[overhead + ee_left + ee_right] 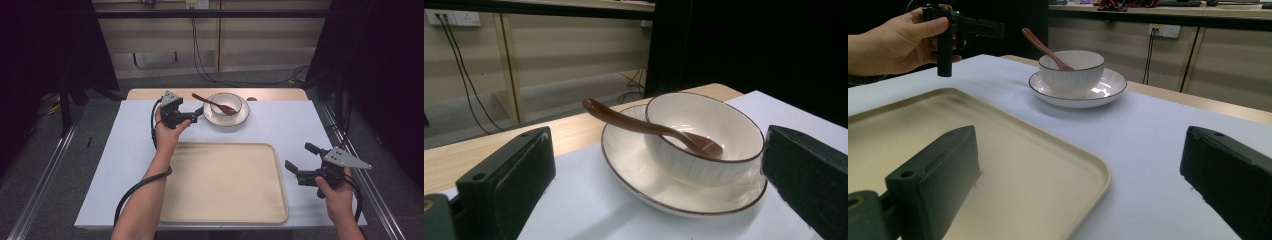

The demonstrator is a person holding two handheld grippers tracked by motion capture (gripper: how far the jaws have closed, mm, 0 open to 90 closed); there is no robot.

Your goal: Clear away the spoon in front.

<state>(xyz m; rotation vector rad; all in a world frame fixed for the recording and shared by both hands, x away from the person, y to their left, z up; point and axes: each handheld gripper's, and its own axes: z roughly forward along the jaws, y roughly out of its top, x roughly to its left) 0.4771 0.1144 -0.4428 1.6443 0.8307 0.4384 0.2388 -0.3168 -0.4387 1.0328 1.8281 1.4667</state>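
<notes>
Table setup, seen from the person's side: white table cover (125, 145) over a wooden top, beige tray (225, 182) near the front edge, crockery set toward the rear centre.

Left gripper (198, 114): held in the left hand (167, 132), raised just left of the saucer (242, 118). Jaws spread wide, nothing between them. Tips point at the saucer's left rim, close to it but contact can't be confirmed from the high view. In the left gripper view the two black jaws flank the saucer (634, 185) w/ the bowl (714, 150) between and beyond them; the right jaw overlaps the saucer's edge in that view, touching or not can't be told.

Bowl (227, 105): white w/ dark rim line, upright, seated on the matching saucer. Brown spoon (215, 103) rests inside, scoop end down in the bowl, handle leaning over the rim up and to the left, toward the left gripper. Same layout in the right gripper view: spoon (1043, 47) angled out of the bowl (1073, 70), saucer (1098, 92) beneath, left hand (893, 45) w/ its gripper off to the side.

Right gripper (298, 157): held in the right hand (337, 197) at the table's right side, just off the tray's right edge, well apart from the bowl. Jaws wide apart, empty. Its own view looks across the tray corner (1048, 165) toward the crockery.

Tray holds nothing.
</notes>
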